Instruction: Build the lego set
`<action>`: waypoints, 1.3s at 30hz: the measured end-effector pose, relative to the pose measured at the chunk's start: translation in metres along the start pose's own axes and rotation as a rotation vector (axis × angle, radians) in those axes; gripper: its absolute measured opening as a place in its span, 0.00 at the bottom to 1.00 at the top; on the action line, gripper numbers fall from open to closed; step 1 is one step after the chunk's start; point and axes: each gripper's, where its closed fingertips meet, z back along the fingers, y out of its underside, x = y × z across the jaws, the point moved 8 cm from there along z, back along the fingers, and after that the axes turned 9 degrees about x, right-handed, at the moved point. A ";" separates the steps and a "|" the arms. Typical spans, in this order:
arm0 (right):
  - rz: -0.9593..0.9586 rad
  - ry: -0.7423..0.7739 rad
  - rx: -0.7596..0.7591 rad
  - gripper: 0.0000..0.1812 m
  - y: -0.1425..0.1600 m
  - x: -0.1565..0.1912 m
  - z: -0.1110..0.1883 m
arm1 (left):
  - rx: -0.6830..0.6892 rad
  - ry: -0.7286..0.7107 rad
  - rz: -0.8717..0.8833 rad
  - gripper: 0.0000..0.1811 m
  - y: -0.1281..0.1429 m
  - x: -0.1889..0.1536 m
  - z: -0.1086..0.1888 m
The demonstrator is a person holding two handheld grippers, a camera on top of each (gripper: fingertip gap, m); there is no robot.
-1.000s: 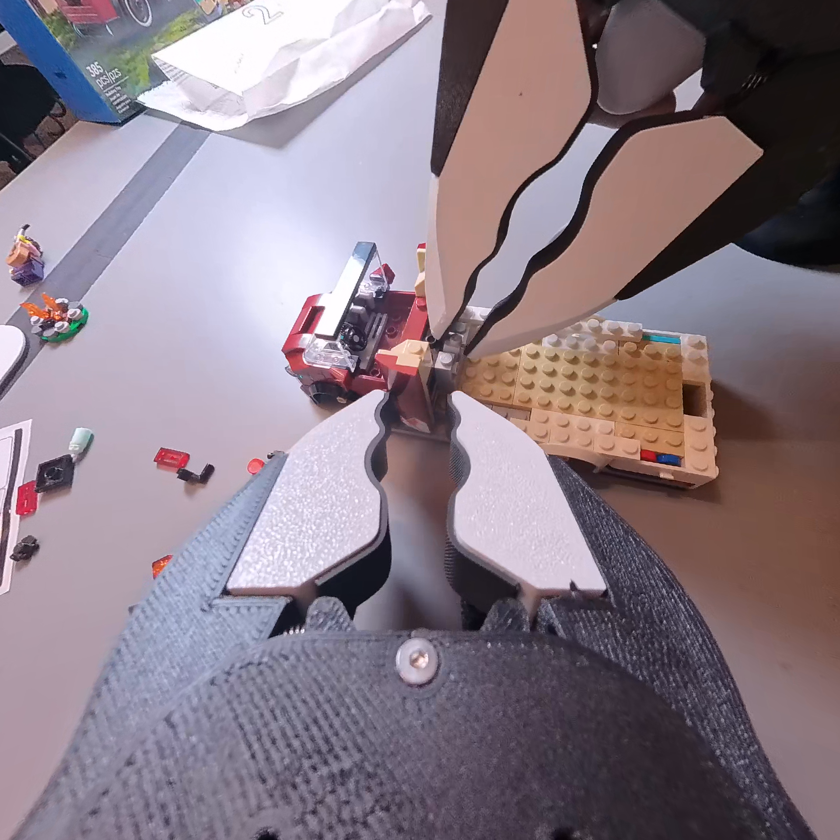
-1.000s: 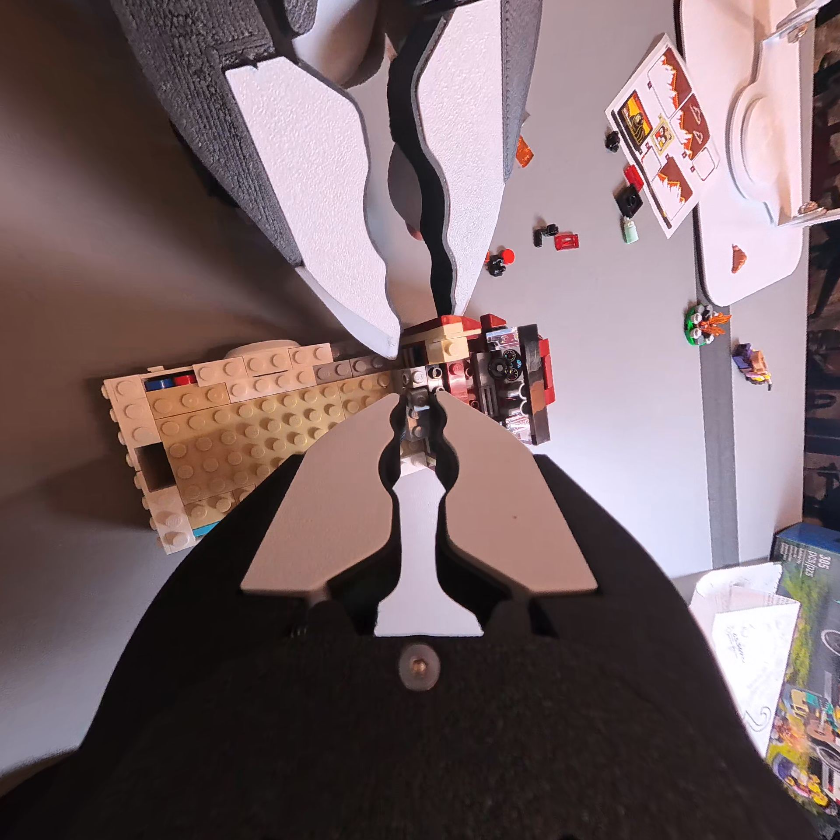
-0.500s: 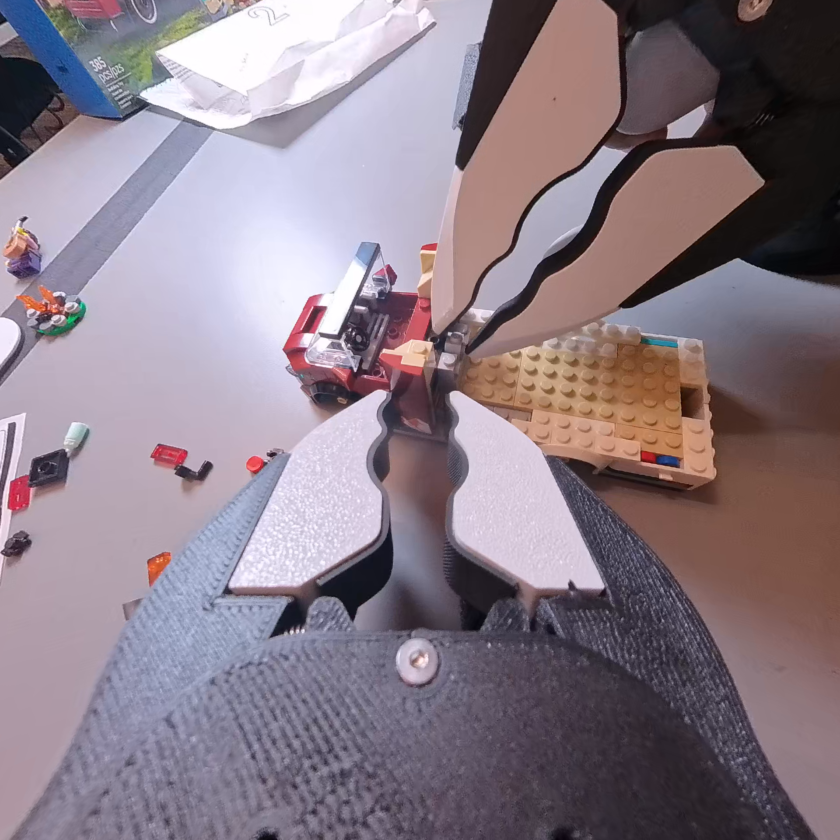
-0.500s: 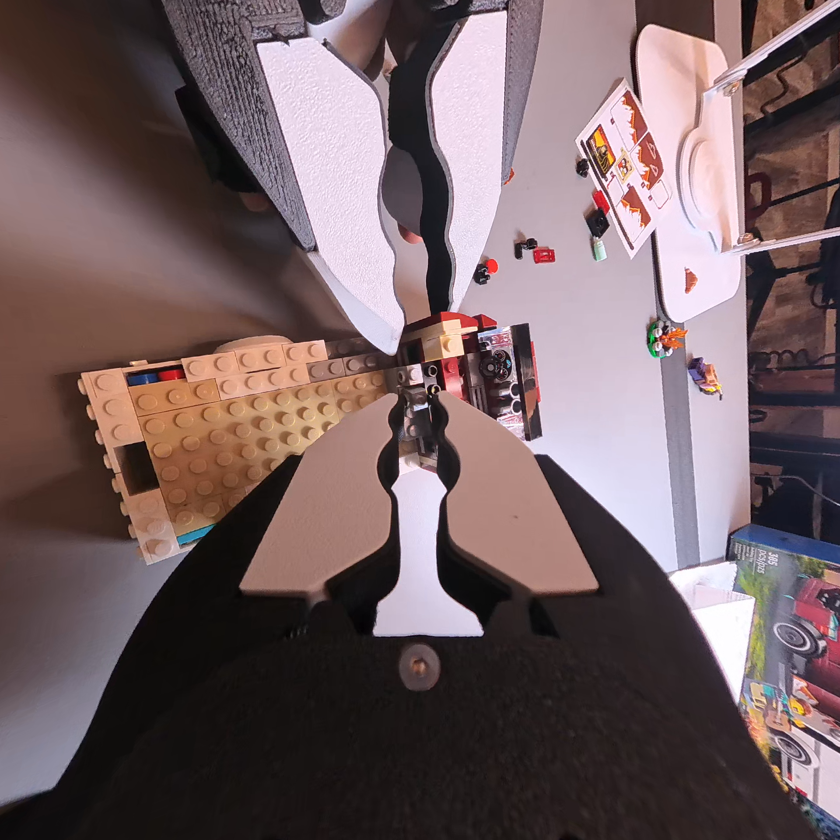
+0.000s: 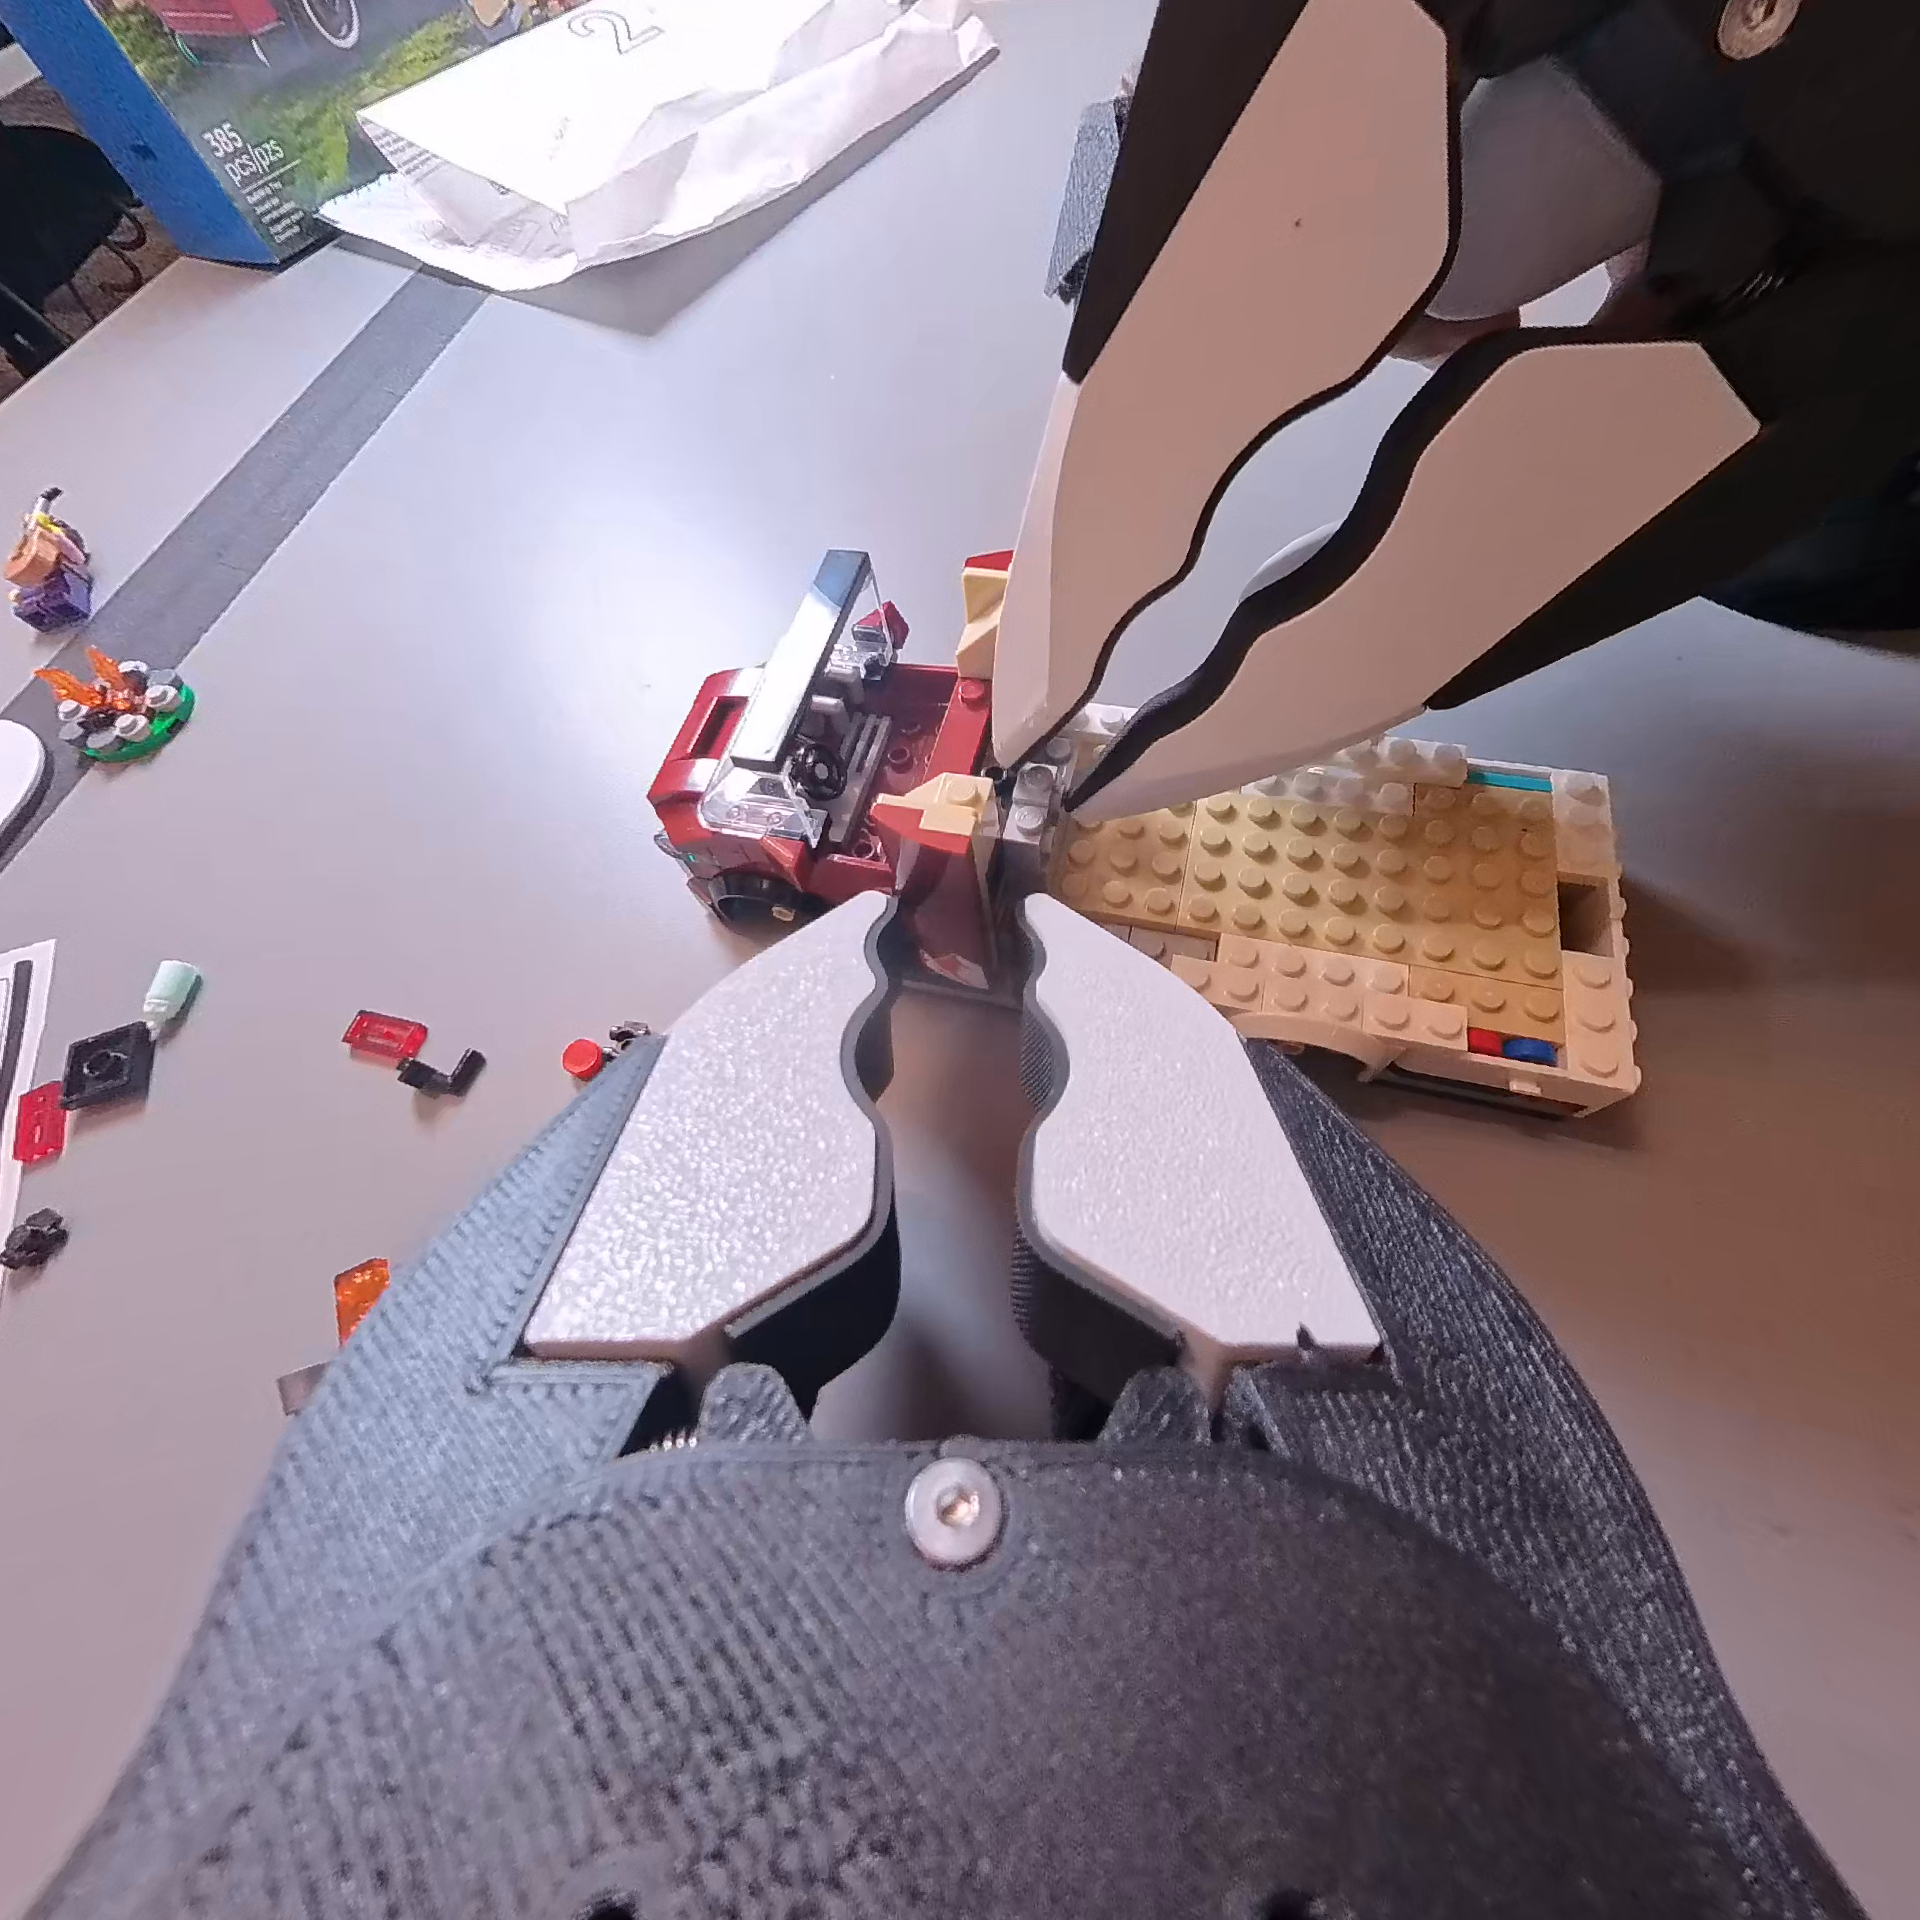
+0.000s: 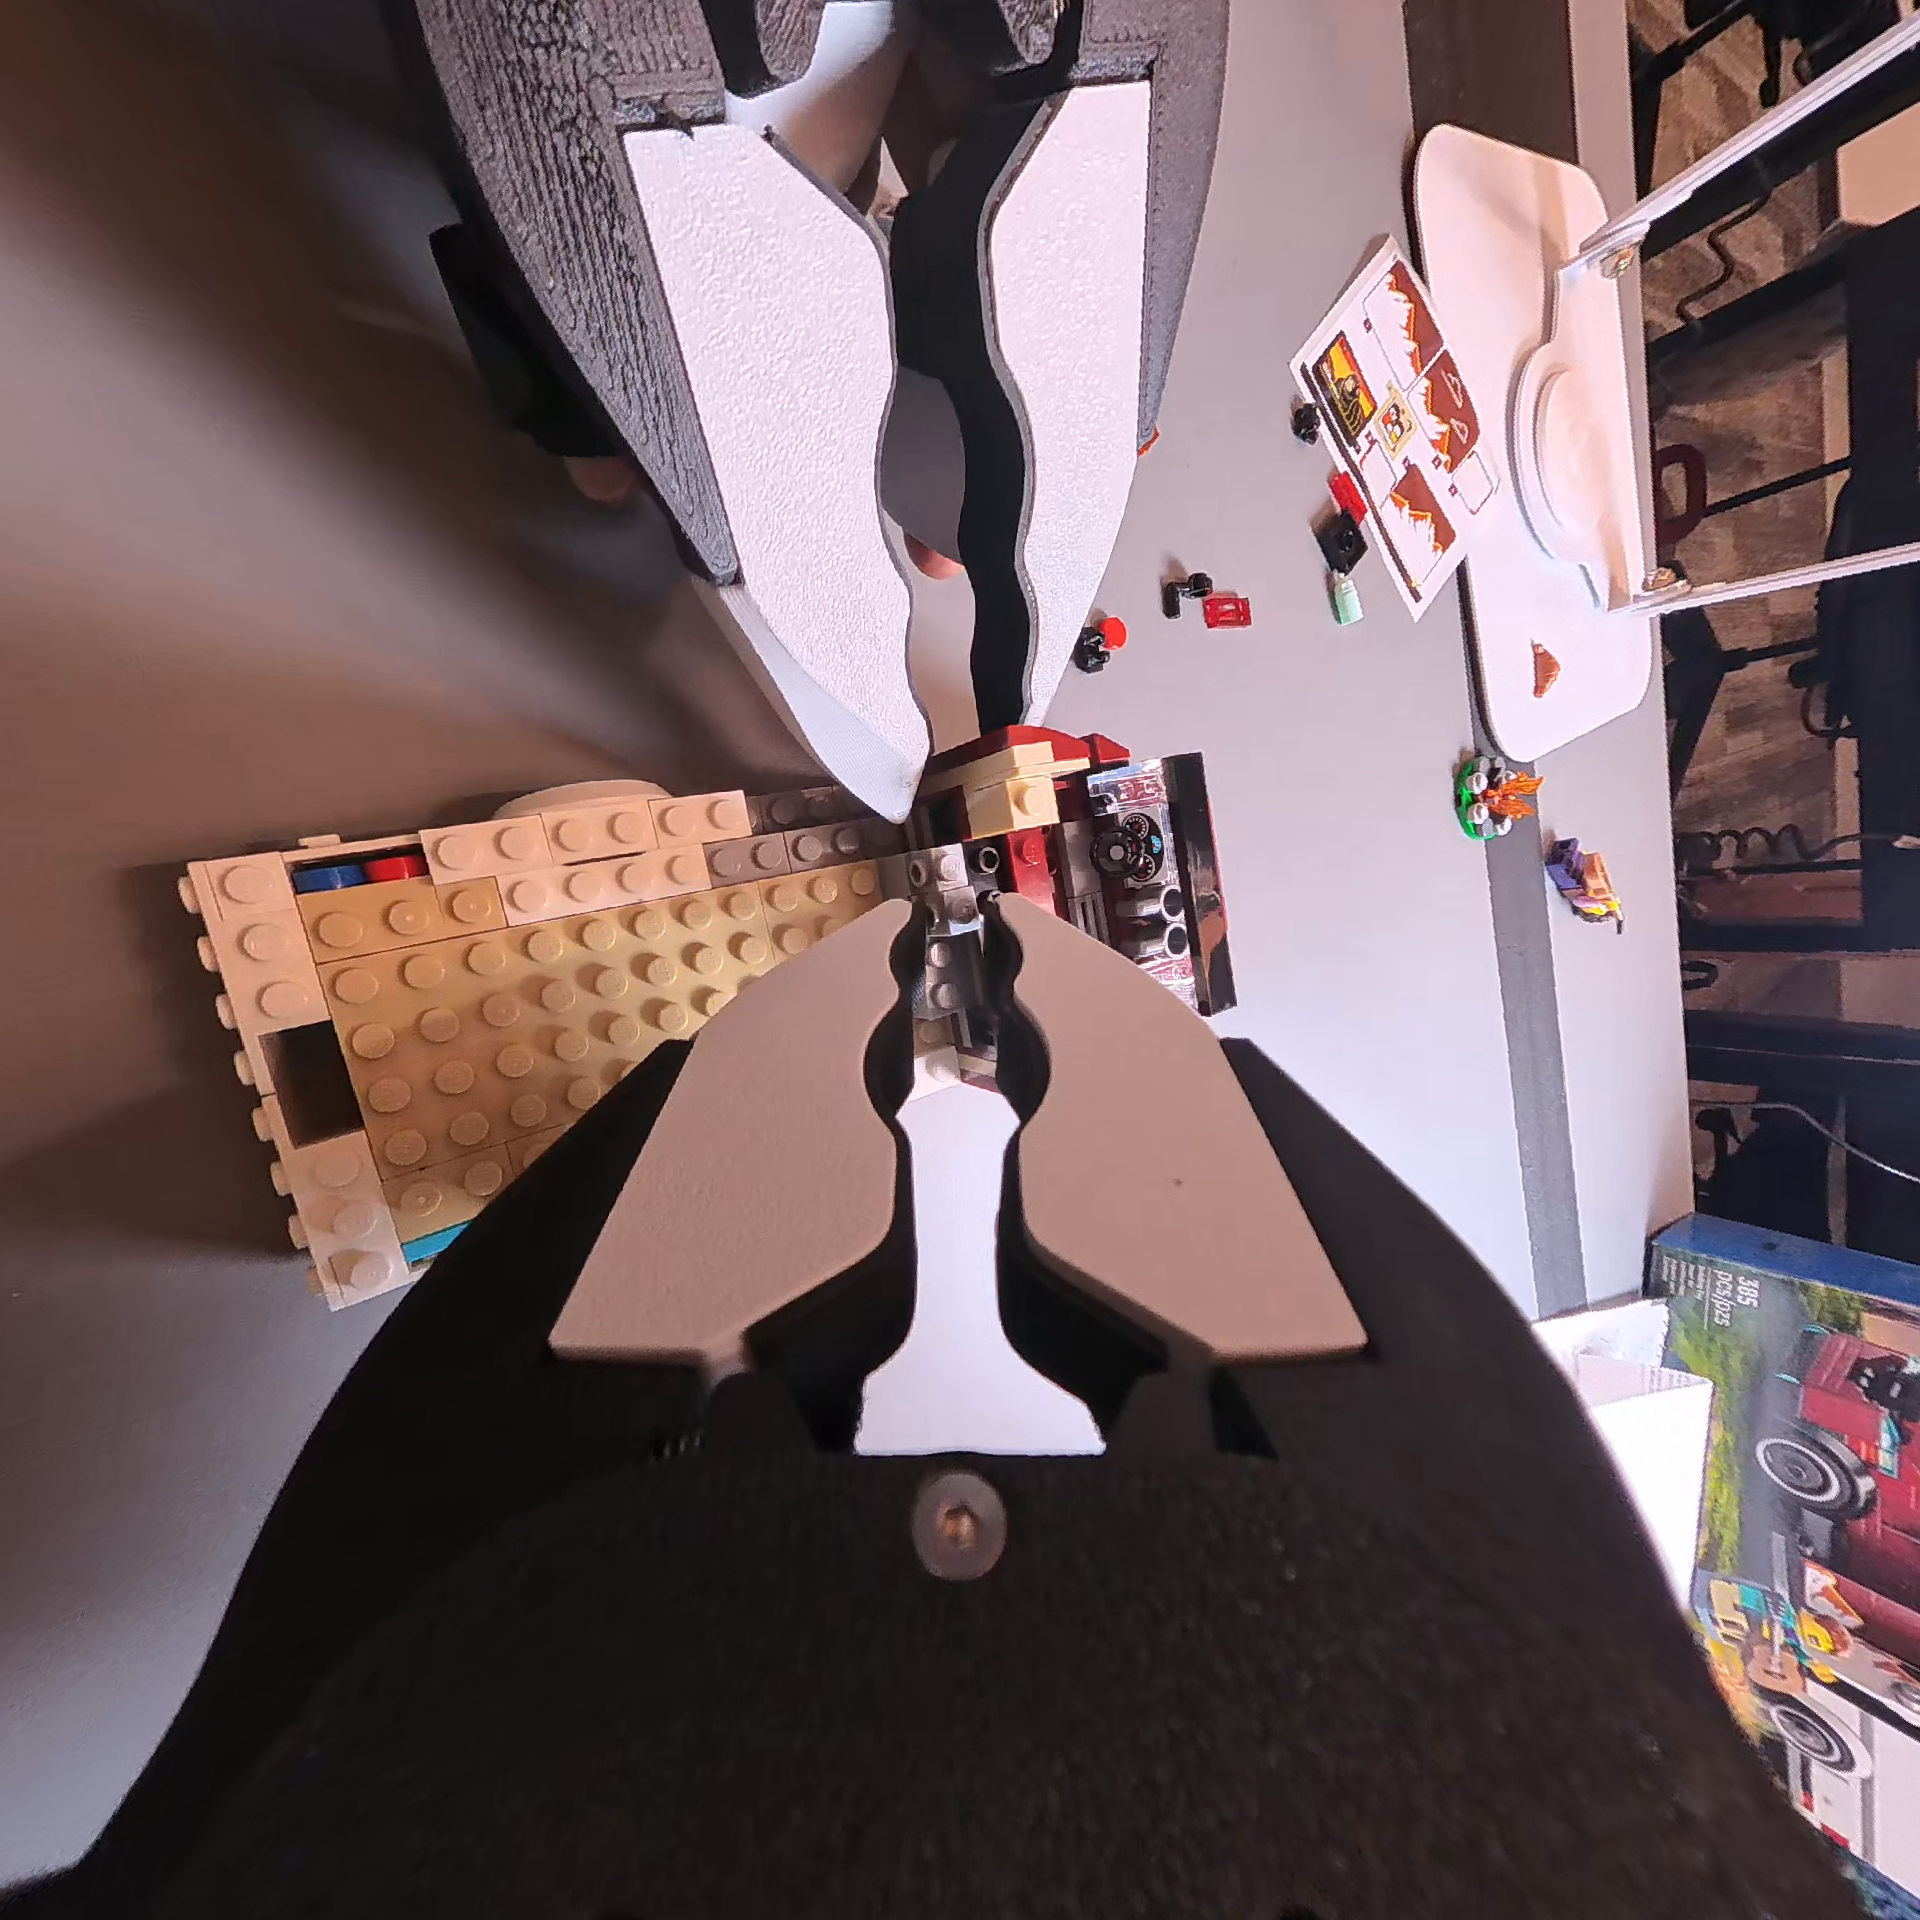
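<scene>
The lego truck stands on the grey table, with a dark red cab and a tan studded bed; in the right wrist view the cab is right of the bed. My left gripper is shut on the truck's dark red side just behind the cab. In the right wrist view it comes in from above. My right gripper comes down from the top right in the left wrist view. It is shut on a small grey brick at the seam between cab and bed.
Loose pieces lie left of the truck: a red tile, a black clip, a red stud, an orange piece. A campfire piece and a small figure sit farther left. The set box, a paper bag, a sticker sheet and a white tray ring the table. The tips of both grippers are at nearly the same place.
My right gripper has tilted and its body has swung up and to the right, while its tips stay on the grey brick. My left gripper and the truck have not moved.
</scene>
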 end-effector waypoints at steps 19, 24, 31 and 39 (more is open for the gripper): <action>-0.004 0.002 -0.026 0.03 0.001 0.000 0.001 | 0.003 -0.006 0.000 0.10 0.000 0.001 -0.001; -0.015 -0.037 -0.019 0.03 0.001 -0.002 0.000 | 0.007 0.000 0.002 0.10 0.000 0.001 -0.001; 0.016 -0.090 0.018 0.03 -0.001 -0.005 -0.001 | 0.019 -0.006 0.004 0.10 -0.001 0.000 -0.001; 0.065 -0.105 0.036 0.03 -0.003 -0.007 -0.001 | 0.025 -0.009 0.008 0.10 -0.002 -0.001 -0.001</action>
